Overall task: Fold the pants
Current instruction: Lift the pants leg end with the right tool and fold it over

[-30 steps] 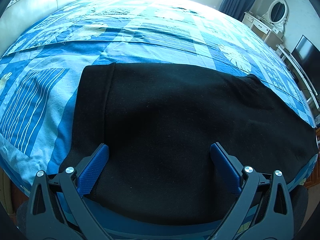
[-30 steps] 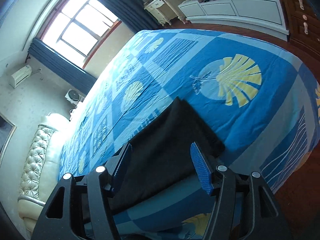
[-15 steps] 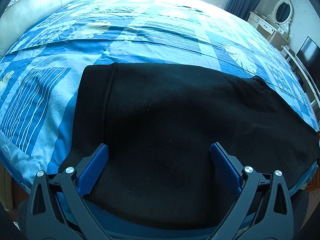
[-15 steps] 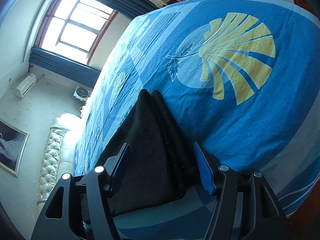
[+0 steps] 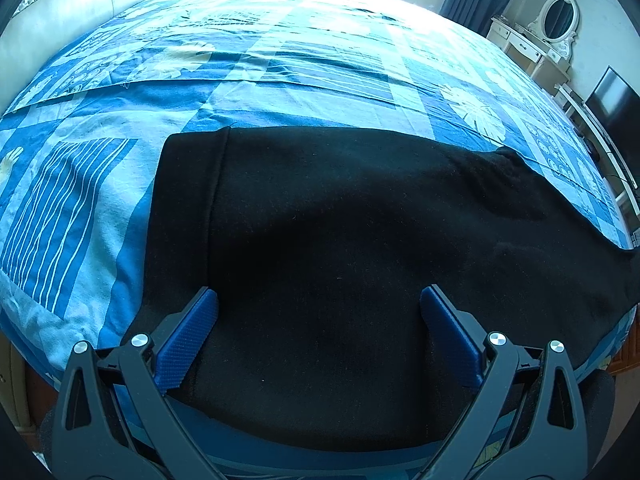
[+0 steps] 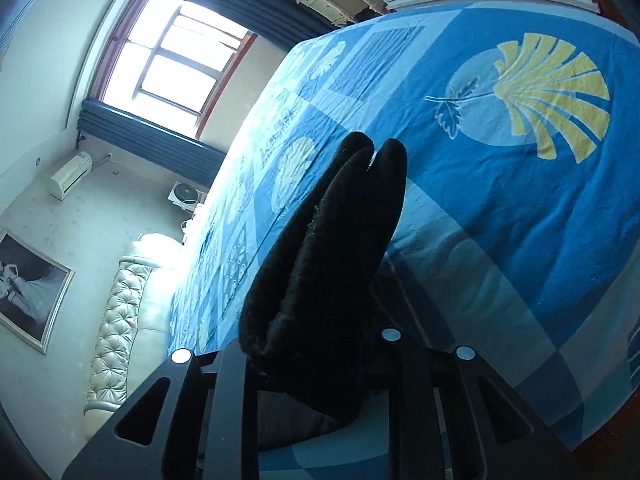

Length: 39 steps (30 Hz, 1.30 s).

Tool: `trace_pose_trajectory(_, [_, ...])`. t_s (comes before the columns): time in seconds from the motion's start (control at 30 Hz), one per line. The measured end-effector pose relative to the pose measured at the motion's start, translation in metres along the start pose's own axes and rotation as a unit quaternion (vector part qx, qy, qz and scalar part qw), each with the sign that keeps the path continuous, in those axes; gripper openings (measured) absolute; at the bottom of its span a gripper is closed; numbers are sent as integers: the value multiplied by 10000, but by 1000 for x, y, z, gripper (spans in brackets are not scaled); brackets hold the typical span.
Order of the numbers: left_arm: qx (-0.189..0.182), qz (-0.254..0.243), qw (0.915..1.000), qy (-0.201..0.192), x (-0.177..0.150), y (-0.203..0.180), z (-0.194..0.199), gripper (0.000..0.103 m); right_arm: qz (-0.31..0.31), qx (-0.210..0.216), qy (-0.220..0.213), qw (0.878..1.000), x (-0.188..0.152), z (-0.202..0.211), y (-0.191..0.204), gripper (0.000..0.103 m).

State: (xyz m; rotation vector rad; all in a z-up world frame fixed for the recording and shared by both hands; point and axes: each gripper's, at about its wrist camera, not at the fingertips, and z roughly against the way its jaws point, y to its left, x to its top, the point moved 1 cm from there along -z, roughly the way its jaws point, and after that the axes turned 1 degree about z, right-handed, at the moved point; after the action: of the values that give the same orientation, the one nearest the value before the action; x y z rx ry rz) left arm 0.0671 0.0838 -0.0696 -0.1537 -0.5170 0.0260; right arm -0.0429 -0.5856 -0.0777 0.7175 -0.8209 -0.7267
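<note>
Black pants lie flat across the near part of a bed, waistband at the left, legs running off to the right. My left gripper is open and hovers over the near waist area, its blue pads apart above the cloth. In the right wrist view the leg ends of the pants stand bunched up between the arms of my right gripper, which is shut on them. The blue pads there are hidden by the cloth.
The bed has a blue patterned sheet with a yellow shell print. A padded headboard is at the left, a dresser with mirror and a TV at the right, a window at the far wall.
My right gripper moved in over the leg ends and closed on them, bunching the cloth upward. My left gripper stayed open and shifted only slightly over the waist.
</note>
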Motion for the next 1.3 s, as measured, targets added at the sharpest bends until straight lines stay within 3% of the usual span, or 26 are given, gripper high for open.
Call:
trace_pose_trajectory(0.13, [-76,25,10000,-17,-3,2,13,101,412,375,-12,9984,-9,6,67,22])
trace_pose_trajectory(0.37, [-69,-45,10000,-31,-14,8,35,101,1261,806,408,9879,-48,-15,181,22])
trace_pose_trajectory(0.57, [89,-131,9997,-182,-18,13,45,101,1954,701,1032,9728,-115,-73,243,22])
trace_pose_trajectory(0.77, [-22,79,9999,-126,-16,16,46,101,2312,318,1672,9579,-181,-143,260,22])
trace_pose_trajectory(0.9, [42,7,10000,-88,-19,14,43,101,2689,-162,1904,9440,-220,-176,262,22])
trace_pose_trajectory(1.1, [47,12,10000,-11,-21,12,38,101,3494,-812,1940,9131,-267,-198,270,22])
trace_pose_trajectory(1.3, [57,12,10000,13,-23,13,35,101,3821,-1009,2027,8959,-289,-214,268,22])
